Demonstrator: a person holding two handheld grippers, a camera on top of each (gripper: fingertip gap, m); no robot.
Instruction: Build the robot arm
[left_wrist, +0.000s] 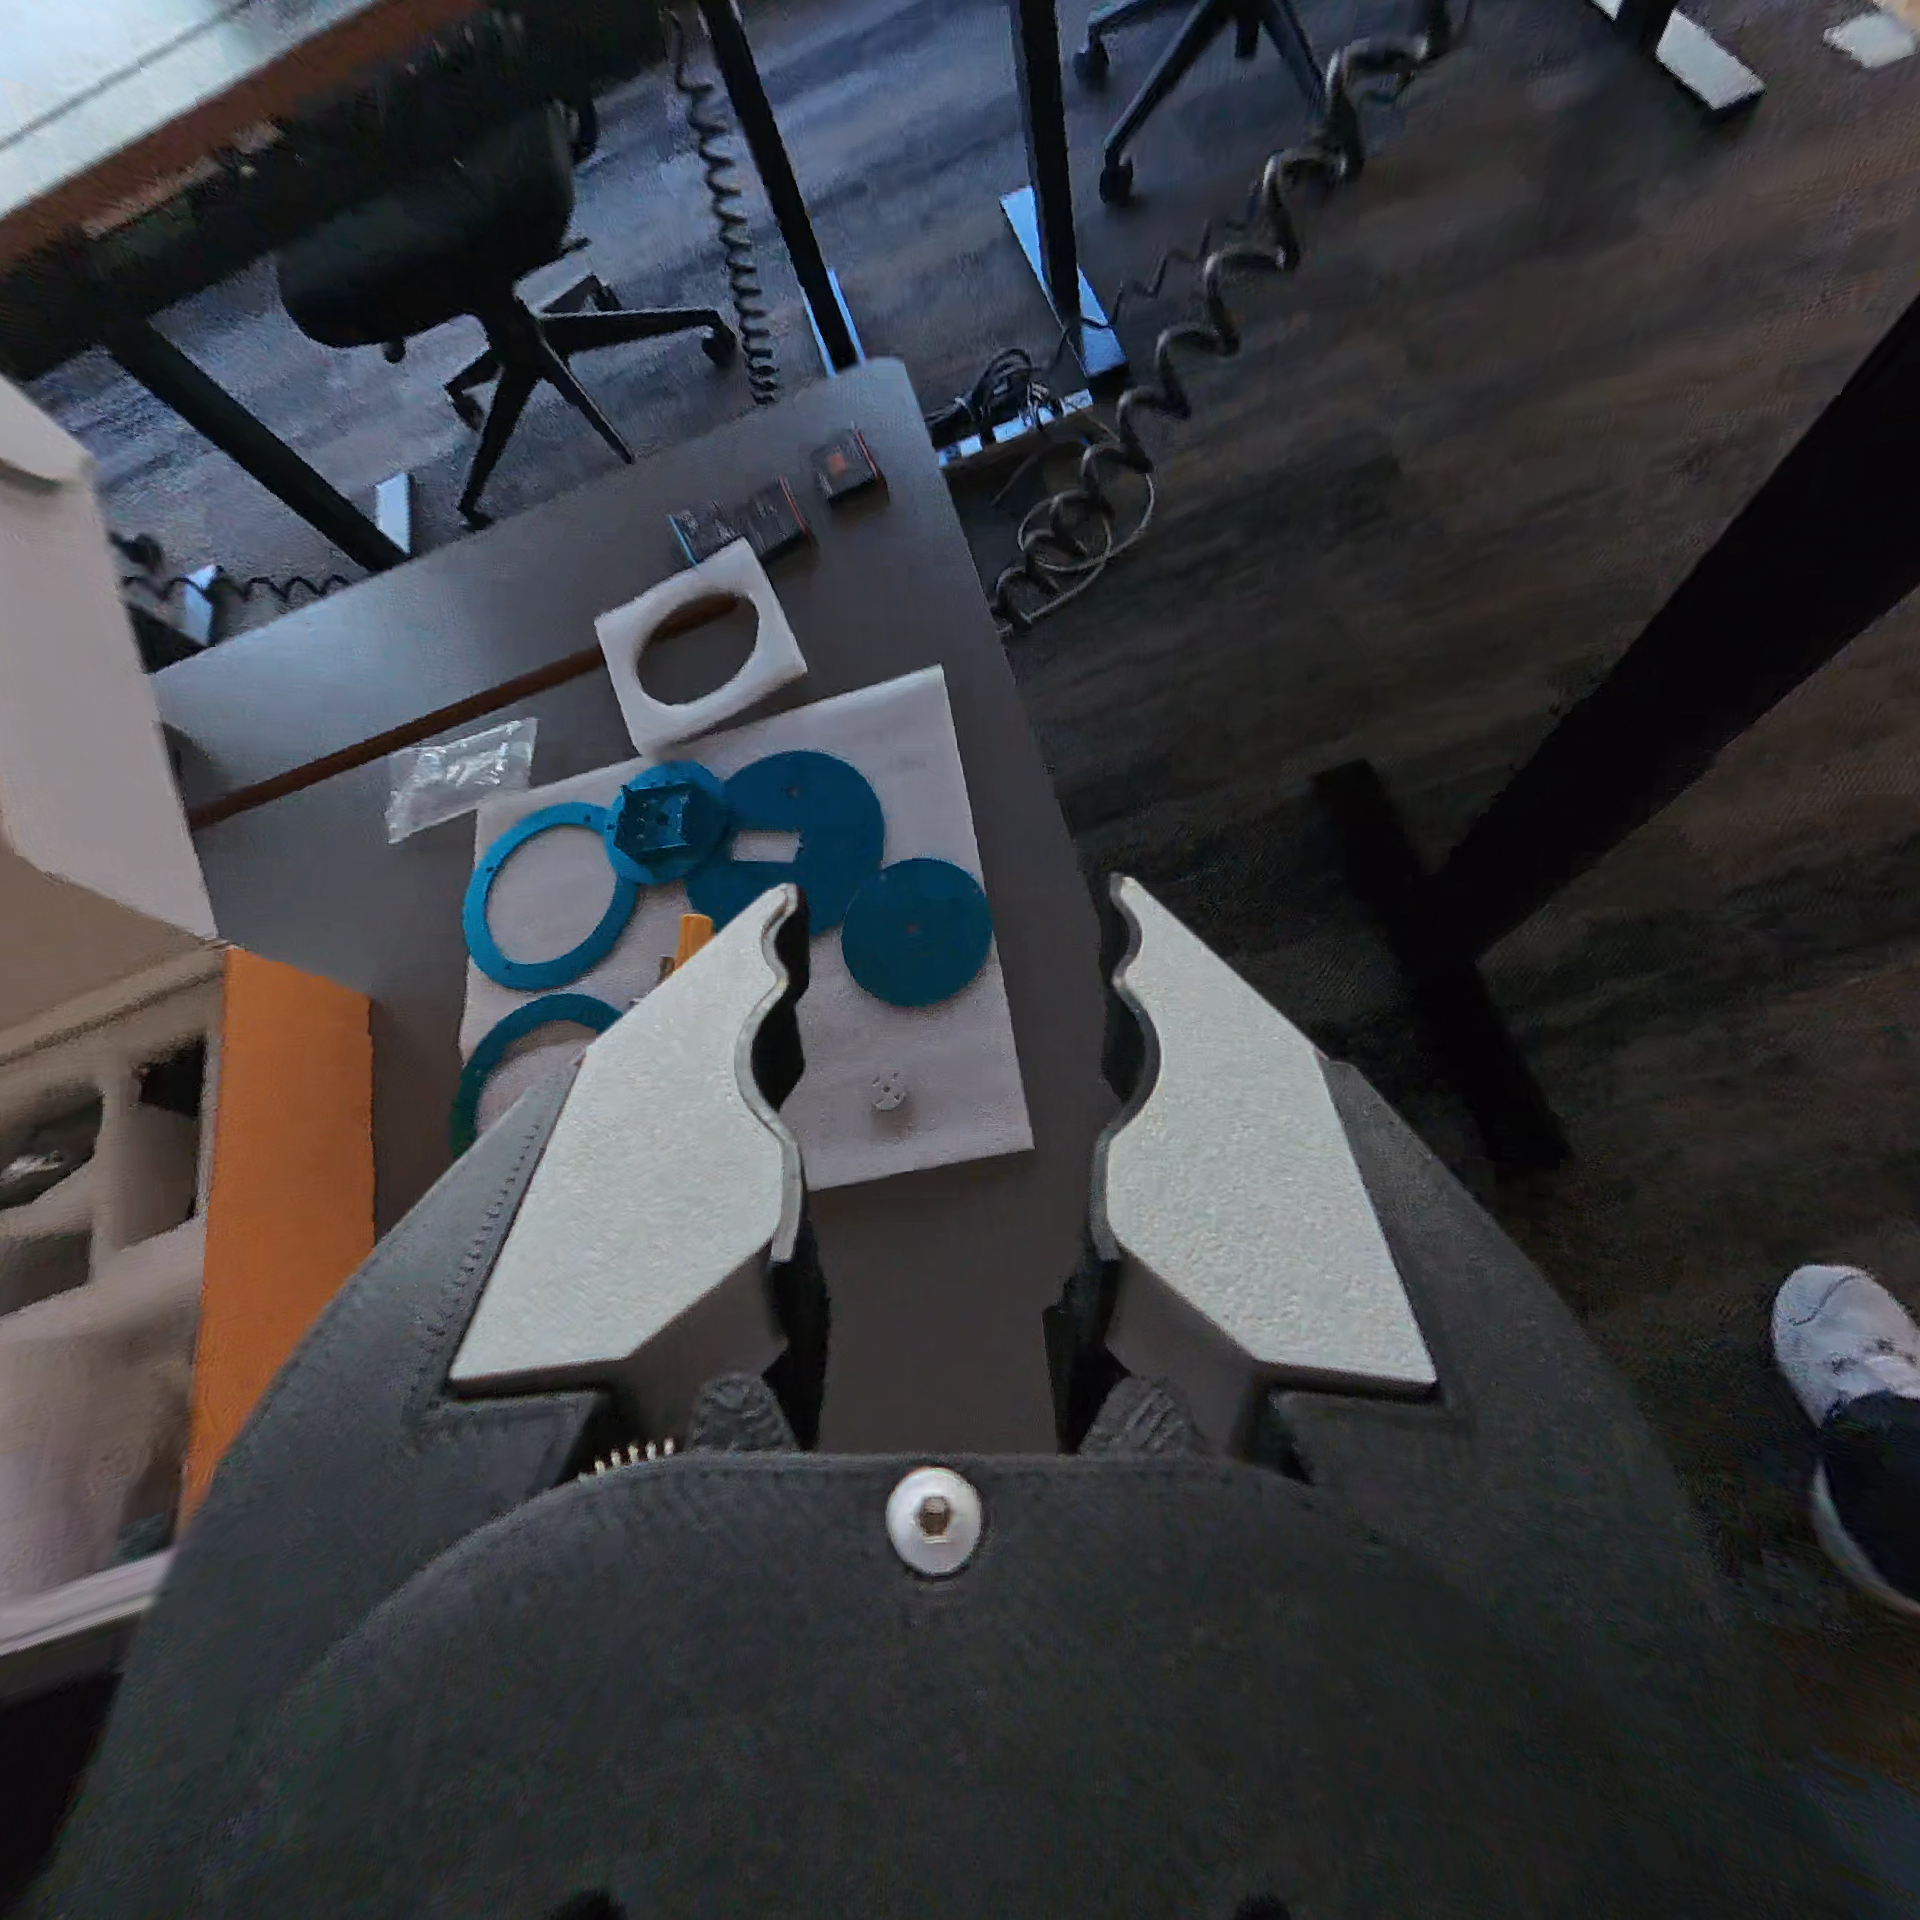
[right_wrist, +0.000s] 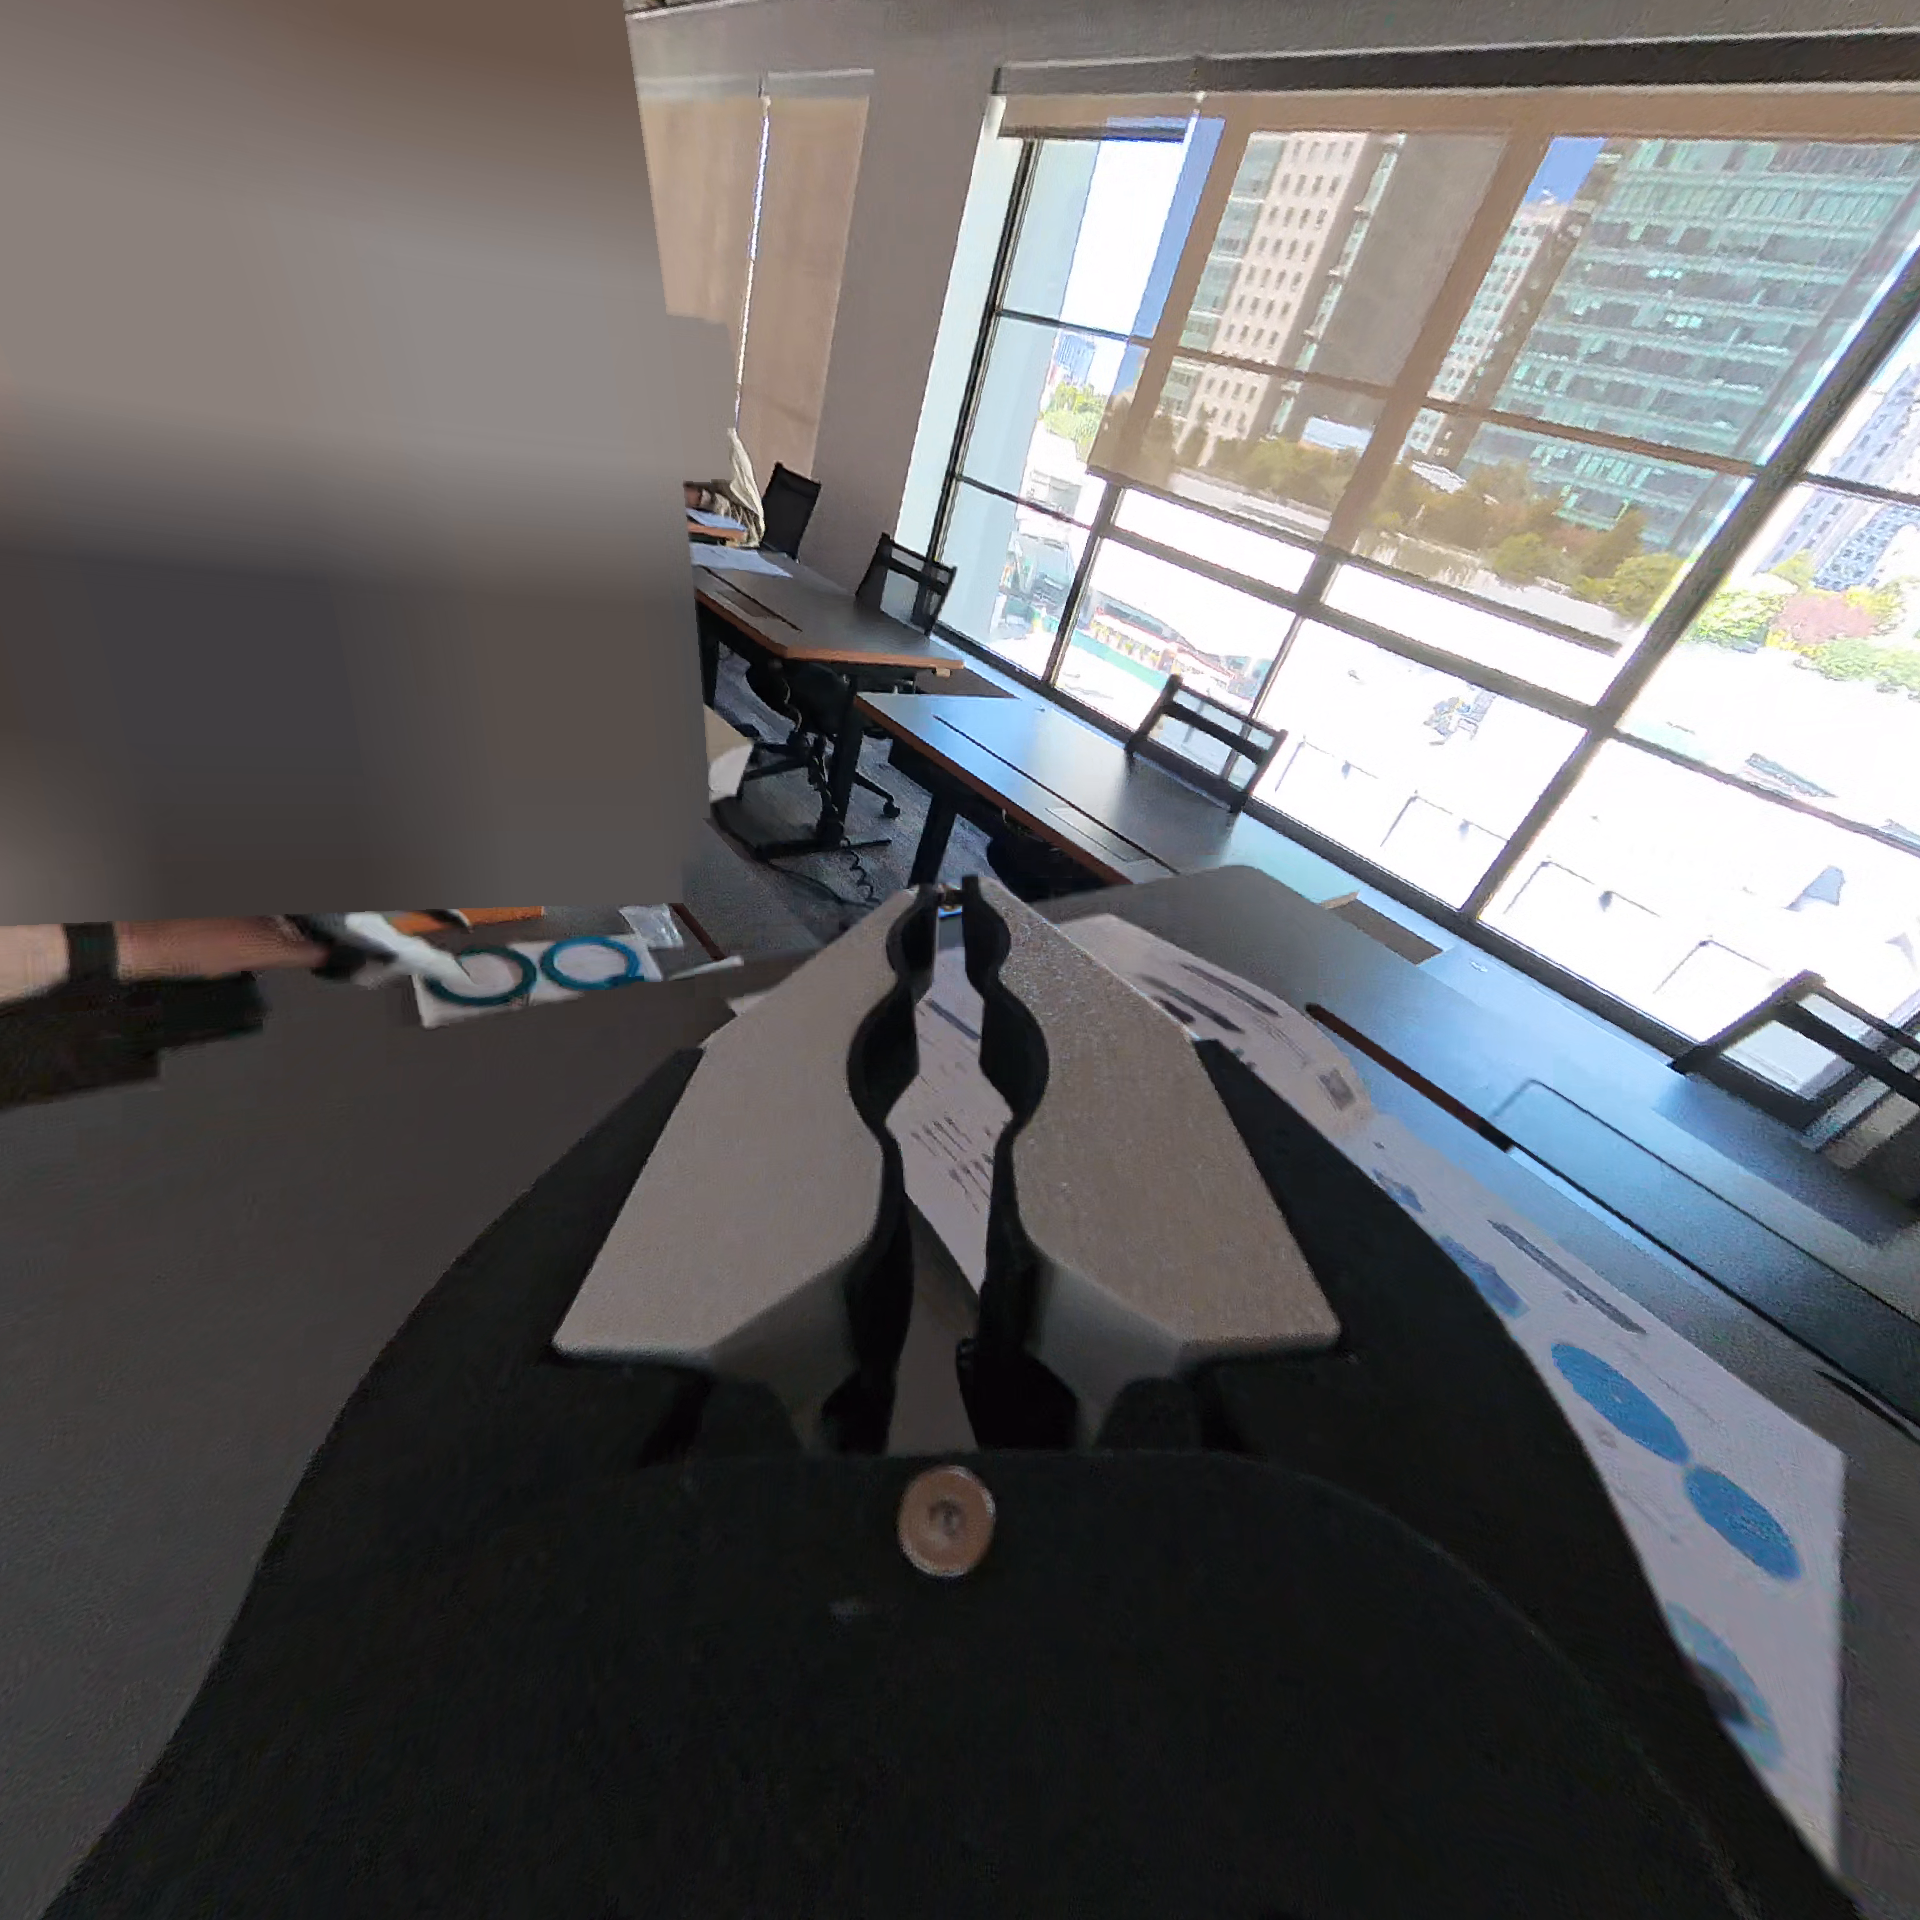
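Grey-padded, your left claw (left_wrist: 951, 914) is hanging wide apart and empty above the dark worktop (left_wrist: 343, 665), just over a white foam sheet (left_wrist: 935, 1049) carrying blue discs (left_wrist: 914, 932) and rings (left_wrist: 548, 896). Your right claw (right_wrist: 948, 896) is sitting nearly together, gripping nothing, above a printed paper sheet (right_wrist: 1621, 1382) on the worktop.

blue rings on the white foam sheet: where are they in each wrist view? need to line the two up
Left wrist view: two blue rings left of centre on the white foam sheet, the nearer one partly behind the left gripper, whose jaws stand wide apart above the sheet.
Right wrist view: the same rings, small, mid-left at the far end of the table, beside the other gripper.
Shared landmark: the foam sheet on the dark table.
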